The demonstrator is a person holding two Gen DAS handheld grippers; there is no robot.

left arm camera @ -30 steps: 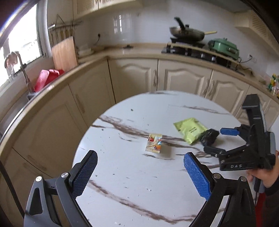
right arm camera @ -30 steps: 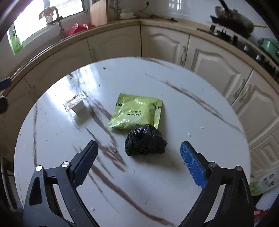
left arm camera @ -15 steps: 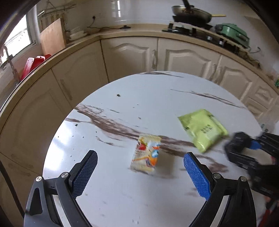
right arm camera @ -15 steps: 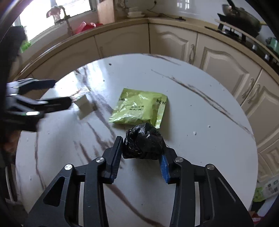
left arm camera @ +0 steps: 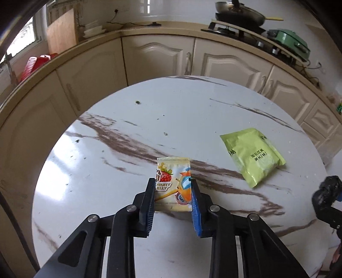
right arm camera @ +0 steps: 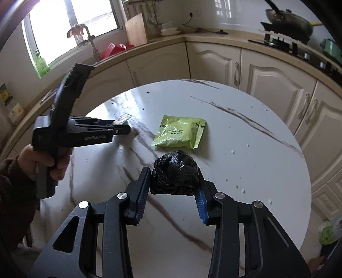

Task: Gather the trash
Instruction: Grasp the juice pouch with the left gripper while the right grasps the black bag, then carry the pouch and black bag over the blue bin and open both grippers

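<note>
My left gripper (left arm camera: 172,184) is shut on a fruit jelly packet (left arm camera: 173,184) with a strawberry print, held just above the round marble table (left arm camera: 106,171). My right gripper (right arm camera: 174,178) is shut on a crumpled black plastic bag (right arm camera: 174,175), lifted off the table (right arm camera: 256,171). A green snack pouch (left arm camera: 253,156) lies flat on the table's right side; it also shows in the right wrist view (right arm camera: 180,134). The left gripper (right arm camera: 119,128) appears at the left of the right wrist view, held by a hand. The black bag (left arm camera: 327,190) shows at the right edge of the left wrist view.
Cream kitchen cabinets (left arm camera: 158,57) curve behind the table. A stove with a wok (left arm camera: 239,15) and a green pot (left arm camera: 288,42) stands at the back right. A wooden board (right arm camera: 136,32) and red rack (right arm camera: 115,48) sit by the window. A green-printed bag (right arm camera: 329,232) lies on the floor at right.
My left gripper moved in and shut on the jelly packet. My right gripper shut on the black bag and lifted it off the table.
</note>
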